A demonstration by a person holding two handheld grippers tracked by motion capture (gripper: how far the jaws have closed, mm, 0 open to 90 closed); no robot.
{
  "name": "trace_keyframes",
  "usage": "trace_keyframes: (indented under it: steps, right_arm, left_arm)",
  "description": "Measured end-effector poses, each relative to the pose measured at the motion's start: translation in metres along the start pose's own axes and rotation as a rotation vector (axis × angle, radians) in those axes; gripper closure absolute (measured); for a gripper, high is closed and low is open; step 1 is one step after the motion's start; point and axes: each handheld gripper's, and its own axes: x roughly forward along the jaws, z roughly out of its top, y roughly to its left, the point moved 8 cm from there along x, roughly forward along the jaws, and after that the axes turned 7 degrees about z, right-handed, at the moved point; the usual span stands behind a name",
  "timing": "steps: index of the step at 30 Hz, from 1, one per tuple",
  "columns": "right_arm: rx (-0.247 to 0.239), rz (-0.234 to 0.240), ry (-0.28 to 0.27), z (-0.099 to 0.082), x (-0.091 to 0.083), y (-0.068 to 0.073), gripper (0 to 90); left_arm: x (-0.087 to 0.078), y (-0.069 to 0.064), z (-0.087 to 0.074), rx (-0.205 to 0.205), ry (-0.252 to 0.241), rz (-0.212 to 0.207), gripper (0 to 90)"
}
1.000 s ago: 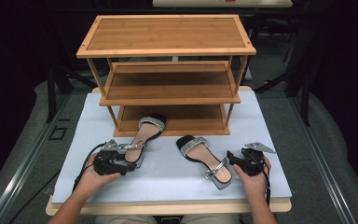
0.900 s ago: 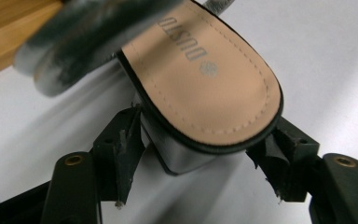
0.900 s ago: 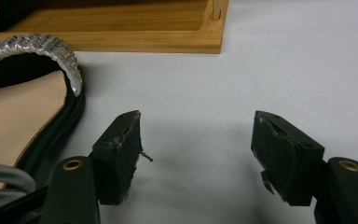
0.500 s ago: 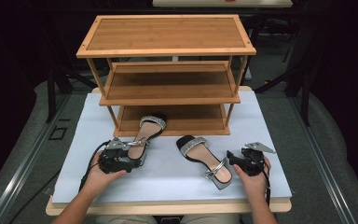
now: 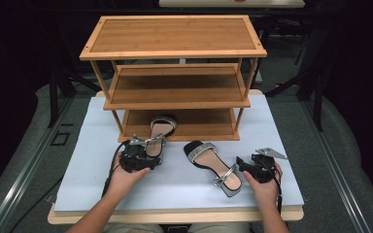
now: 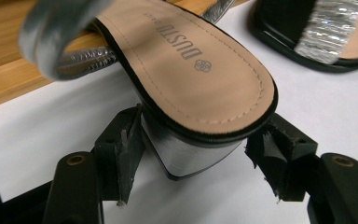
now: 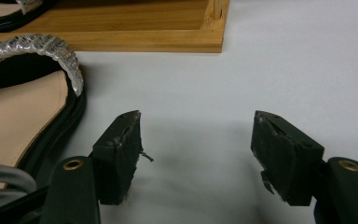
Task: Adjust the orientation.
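Note:
A silver-strapped sandal (image 5: 158,133) with a tan insole and block heel lies with its toe on the wooden rack's bottom shelf (image 5: 204,127) and its heel toward me. My left gripper (image 5: 148,154) is shut on that heel. In the left gripper view the jaws of the left gripper (image 6: 193,158) flank the heel block under the insole of the sandal (image 6: 191,60). The matching second sandal (image 5: 213,162) lies flat on the white board, toe toward the rack. Just right of its heel my right gripper (image 5: 242,165) stands open. The right gripper (image 7: 196,149) holds nothing, with the second sandal (image 7: 14,116) at its left.
The three-tier wooden rack (image 5: 175,53) stands at the back of the white board (image 5: 175,194); its middle and top tiers are bare. The rack's base edge (image 7: 121,44) lies ahead of the right gripper. Dark floor surrounds the table.
My left gripper has moved right and forward with the first sandal, whose toe now reaches a little farther onto the bottom shelf. The right gripper and second sandal have stayed put.

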Motion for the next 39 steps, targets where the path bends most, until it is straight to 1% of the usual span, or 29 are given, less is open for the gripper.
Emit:
trace_keyframes:
  steps: [1,5,7,10,13,14,16,17,19,21,22,24,26,28,29,32,33,34,35,36,38,39]
  right_arm:
    - [0.002,0.007,-0.004,0.0,0.0,0.0,32.7]
    - [0.004,0.011,-0.005,0.0,0.001,0.0,32.7]
    - [0.005,0.011,0.002,0.0,0.0,0.0,32.8]
    - [0.007,0.011,0.002,0.0,0.0,0.0,32.8]
    - [0.006,0.015,0.001,0.0,0.0,0.0,32.8]
    - [0.005,0.014,0.001,0.0,0.0,0.0,32.9]
    - [0.005,0.013,0.0,0.0,0.0,0.0,32.9]
    - [0.006,0.015,0.0,0.0,0.0,0.0,32.9]
    - [0.006,0.018,-0.004,0.001,0.001,0.0,32.9]
    - [0.007,0.02,0.001,0.001,0.001,0.0,33.0]
    - [0.008,0.023,0.002,0.001,0.001,0.0,33.0]
    - [0.006,0.023,0.001,0.001,0.001,0.0,33.0]
    - [0.005,0.021,-0.005,0.001,0.001,0.0,33.0]
    - [0.004,0.024,-0.011,0.001,0.002,0.0,33.0]
    - [0.003,0.025,-0.007,0.001,0.001,0.0,33.0]
    - [0.002,0.023,-0.011,0.001,0.001,0.0,32.9]
    - [0.003,0.023,-0.01,0.001,0.001,0.0,32.9]
    - [0.004,0.024,-0.01,0.001,0.001,0.0,32.9]
    - [0.003,0.02,-0.011,0.001,0.001,0.0,32.8]
    - [-0.001,0.021,-0.005,0.001,0.0,0.001,32.8]
    - [-0.009,0.017,-0.004,0.001,0.0,0.001,32.8]
    - [-0.014,0.018,-0.013,0.002,0.0,0.002,32.8]
  left_arm:
    - [0.003,-0.002,0.003,-0.018,-0.006,0.008,36.2]
    - [0.012,-0.008,0.012,-0.06,-0.005,0.027,36.3]
    - [0.016,-0.008,0.017,-0.068,0.006,0.041,36.4]
    - [0.021,-0.008,0.028,-0.094,0.005,0.041,36.4]
    - [0.026,-0.005,0.037,-0.101,0.004,0.045,36.5]
    - [0.029,-0.002,0.041,-0.108,0.002,0.054,36.6]
    - [0.034,0.003,0.046,-0.104,0.001,0.068,37.9]
    - [0.036,0.004,0.047,-0.114,-0.003,0.062,38.0]
    - [0.04,0.006,0.05,-0.123,-0.007,0.056,38.1]
    - [0.044,0.008,0.052,-0.121,-0.001,0.061,38.2]
    - [0.045,0.007,0.051,-0.12,0.011,0.06,38.1]
    - [0.045,0.006,0.052,-0.106,0.012,0.072,37.9]
    - [0.045,0.007,0.052,-0.116,0.006,0.066,37.9]
    - [0.045,0.007,0.051,-0.114,-0.004,0.064,37.9]
    - [0.045,0.007,0.05,-0.111,-0.004,0.061,37.9]
    - [0.039,0.006,0.049,-0.116,-0.031,0.051,39.3]
    - [0.035,0.005,0.048,-0.114,-0.036,0.037,38.9]
    - [0.03,0.004,0.046,-0.103,-0.037,0.026,38.3]
    - [0.024,0.003,0.044,-0.094,-0.05,0.02,38.3]
    - [0.015,0.001,0.041,-0.085,-0.061,0.006,38.3]
    - [0.001,0.002,0.032,-0.067,-0.07,-0.016,38.5]
    - [-0.009,0.004,0.023,-0.055,-0.074,-0.029,38.6]
